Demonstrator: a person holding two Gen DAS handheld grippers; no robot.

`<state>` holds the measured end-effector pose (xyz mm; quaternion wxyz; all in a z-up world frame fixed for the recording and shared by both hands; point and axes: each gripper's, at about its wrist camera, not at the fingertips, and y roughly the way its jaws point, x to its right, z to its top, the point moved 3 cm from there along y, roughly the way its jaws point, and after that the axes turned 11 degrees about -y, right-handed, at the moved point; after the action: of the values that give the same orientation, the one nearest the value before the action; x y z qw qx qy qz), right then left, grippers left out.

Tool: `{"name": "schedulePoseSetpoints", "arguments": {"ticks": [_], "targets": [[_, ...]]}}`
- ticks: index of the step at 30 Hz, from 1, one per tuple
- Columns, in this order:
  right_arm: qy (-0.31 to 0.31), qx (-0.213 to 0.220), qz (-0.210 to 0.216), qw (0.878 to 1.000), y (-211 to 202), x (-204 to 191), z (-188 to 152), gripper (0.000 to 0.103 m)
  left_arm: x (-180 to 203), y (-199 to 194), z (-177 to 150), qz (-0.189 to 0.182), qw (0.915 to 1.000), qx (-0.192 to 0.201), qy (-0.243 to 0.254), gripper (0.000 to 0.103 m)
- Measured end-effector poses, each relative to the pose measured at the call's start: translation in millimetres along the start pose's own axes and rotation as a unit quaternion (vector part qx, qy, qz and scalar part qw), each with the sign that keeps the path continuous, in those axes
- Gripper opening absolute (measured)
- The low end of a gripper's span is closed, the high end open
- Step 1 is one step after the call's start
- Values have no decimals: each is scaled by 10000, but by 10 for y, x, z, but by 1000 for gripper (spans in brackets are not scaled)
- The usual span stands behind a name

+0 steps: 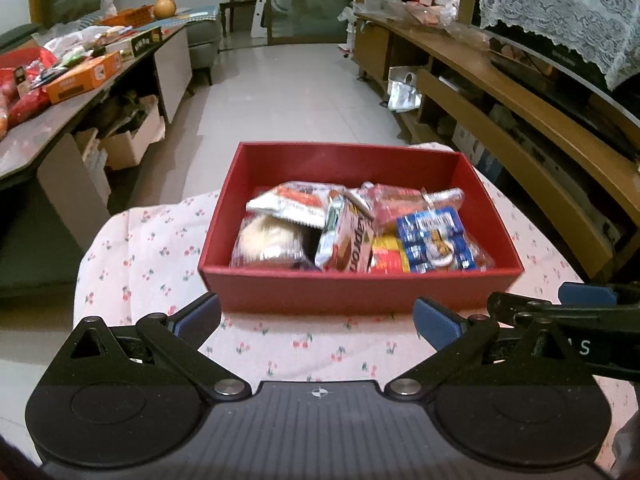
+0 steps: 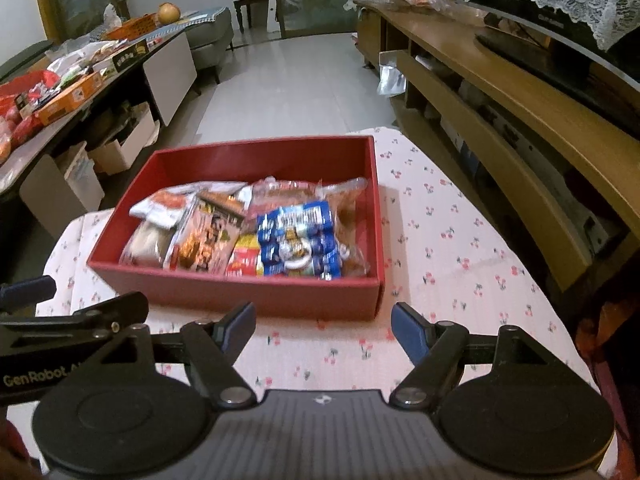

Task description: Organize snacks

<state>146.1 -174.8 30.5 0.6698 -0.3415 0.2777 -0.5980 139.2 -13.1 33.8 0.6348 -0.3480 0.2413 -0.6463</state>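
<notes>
The red box (image 1: pixel 360 292) sits on a cherry-print cloth (image 1: pixel 152 248), at about twelve o'clock from both grippers and just beyond their tips, with the snacks (image 1: pixel 352 232) heaped loosely inside it. Toward nine o'clock lies a pale round bun (image 1: pixel 266 240), in the middle a tall biscuit pack (image 1: pixel 350 240) stands on edge, and toward three o'clock is a blue packet (image 1: pixel 434 236) with a red-and-yellow one (image 2: pixel 246 258) tucked beside it. These look light and soft: thin foil and film wrappers that will crinkle, slide against one another and give under a squeeze, so the bun and any biscuits could be crushed (the motion blur hides finer detail). I would take a packet by its crimped end seam or across its narrow width, not flat across the face. The box seems to be stiff card with low walls, best gripped by pinching a wall near a corner, and probably light enough to skid on the cloth if pushed. The left gripper (image 1: pixel 316 316) stands wide apart, nothing between its blue pads (image 1: pixel 436 326), touching neither box nor cloth that I can see. The right gripper (image 2: pixel 324 326) is likewise spread and empty, its pads short of the near wall, at the box's five o'clock corner.
</notes>
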Motion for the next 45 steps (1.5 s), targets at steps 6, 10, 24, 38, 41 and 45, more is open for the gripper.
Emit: {"name": "schedulePoseSetpoints", "arguments": {"ticks": [6,10,24,38,41,45], "targets": [[12,-92,18,10000,-112,-44,-192,79,-55,-96,-169,-87,9999,-98,-34,103],[16,-176,25,9998,-165,-78,-310,79,-78,-144,-282,-115,9997,-199,-25,103],[-76,-364,-8,9993,-268,-158,-571,79,-125,-258,-554,-76,9996,-269,-54,103],[-178,-412,20,9990,-391,-247,-788,79,-217,-364,-783,-176,9983,-515,-229,102],[-166,-461,31,9988,-401,-261,-842,79,-233,-363,-830,-203,9978,-594,-232,103],[-169,-509,27,9986,-416,-285,-906,79,-252,-383,-897,-212,9974,-637,-246,103]]}}
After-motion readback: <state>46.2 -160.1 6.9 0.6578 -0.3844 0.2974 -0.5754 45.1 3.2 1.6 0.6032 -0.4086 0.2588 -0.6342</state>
